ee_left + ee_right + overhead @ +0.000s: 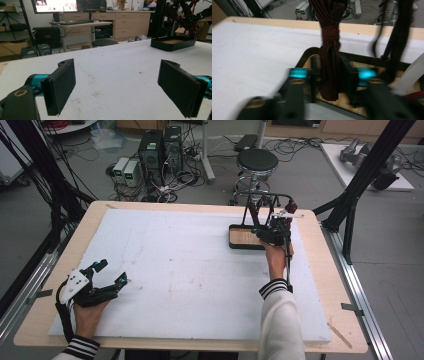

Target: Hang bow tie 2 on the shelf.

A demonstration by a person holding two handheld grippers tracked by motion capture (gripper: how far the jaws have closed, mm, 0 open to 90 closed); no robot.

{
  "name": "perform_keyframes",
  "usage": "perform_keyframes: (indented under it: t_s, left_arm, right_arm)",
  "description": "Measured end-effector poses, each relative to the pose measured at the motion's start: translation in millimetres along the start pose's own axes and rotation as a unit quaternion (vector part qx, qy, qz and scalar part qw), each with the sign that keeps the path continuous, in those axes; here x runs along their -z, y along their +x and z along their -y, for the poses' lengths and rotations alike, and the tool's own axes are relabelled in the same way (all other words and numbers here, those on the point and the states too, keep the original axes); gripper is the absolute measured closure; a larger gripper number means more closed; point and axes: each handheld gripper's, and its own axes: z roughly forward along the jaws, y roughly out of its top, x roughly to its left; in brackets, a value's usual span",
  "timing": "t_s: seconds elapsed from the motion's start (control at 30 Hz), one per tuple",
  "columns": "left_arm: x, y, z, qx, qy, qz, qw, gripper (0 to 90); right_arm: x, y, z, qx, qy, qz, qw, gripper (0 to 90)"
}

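Clamping the hanging dark-red knotted cloth strip [329, 72] at two o'clock, the right tool [331, 75] contrasts with the left tool [117, 87], jaws apart at eight o'clock.

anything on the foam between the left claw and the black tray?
Nothing. In the high view the white foam sheet lies bare from the left claw across to the black tray; the left gripper view shows only faint smudges on it.

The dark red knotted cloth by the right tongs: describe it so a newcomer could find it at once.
Start at the white foam sheet covering the table, then go to its far right, where a black tray with a wooden floor carries a thin black rack. The dark red cloth hangs from that rack over the tray, between the right tongs' jaws. It is the one soft, knotted thing there.
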Motion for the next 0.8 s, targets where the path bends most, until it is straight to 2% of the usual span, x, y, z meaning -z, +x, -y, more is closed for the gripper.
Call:
perform_keyframes:
  t_s: [0.07, 0.13, 0.17, 0.2, 0.23, 0.33, 0.43, 0.57, 0.67, 0.8]
  left_arm:
    - [0.1, 0.2, 0.0, 0.001, 0.0, 0.0, 1.0, 15.2]
    - [0.0, 0.1, 0.0, 0.0, 0.0, 0.0, 1.0, 15.2]
    - [0.1, 0.1, 0.0, 0.0, 0.0, 0.0, 1.0, 15.3]
    - [0.1, 0.2, 0.1, 0.0, 0.0, 0.0, 1.0, 15.2]
    - [0.1, 0.2, 0.0, 0.0, 0.0, 0.0, 1.0, 15.3]
    - [0.5, 0.0, 0.1, -0.001, 0.0, 0.0, 1.0, 15.3]
    - [0.4, 0.2, 0.2, 0.001, -0.001, 0.0, 1.0, 15.2]
    - [0.1, 0.1, 0.2, 0.003, -0.003, -0.001, 1.0, 15.2]
    - [0.2, 0.2, 0.1, 0.001, -0.002, 0.0, 1.0, 15.3]
    - [0.2, -0.4, 0.1, -0.001, -0.001, -0.001, 1.0, 15.2]
  right_arm:
    - [-0.6, 2.3, -0.1, 0.014, 0.002, 0.001, 0.9999, 28.4]
    - [2.0, 8.0, -1.5, 0.03, 0.0, 0.02, 0.9993, 8.7]
    - [4.5, 11.1, -2.1, 0.035, 0.005, 0.021, 0.9991, 8.4]
    - [6.9, 13.6, -2.5, 0.041, 0.01, 0.01, 0.999, 7.5]
    - [9.0, 17.2, -2.6, 0.045, 0.016, 0.005, 0.9989, 0.7]
    - [20.3, 27.3, -2.0, 0.061, 0.018, 0.004, 0.998, 0.7]
    - [34.8, 33.9, 1.3, 0.061, 0.002, -0.005, 0.9981, 0.7]
    - [56.5, 39.9, 9.6, 0.077, -0.018, -0.012, 0.9968, 0.7]
    - [74.3, 39.2, 17.5, 0.088, -0.051, -0.015, 0.9946, 0.7]
    - [94.5, 35.4, 30.5, 0.084, -0.103, -0.024, 0.9908, 0.7]
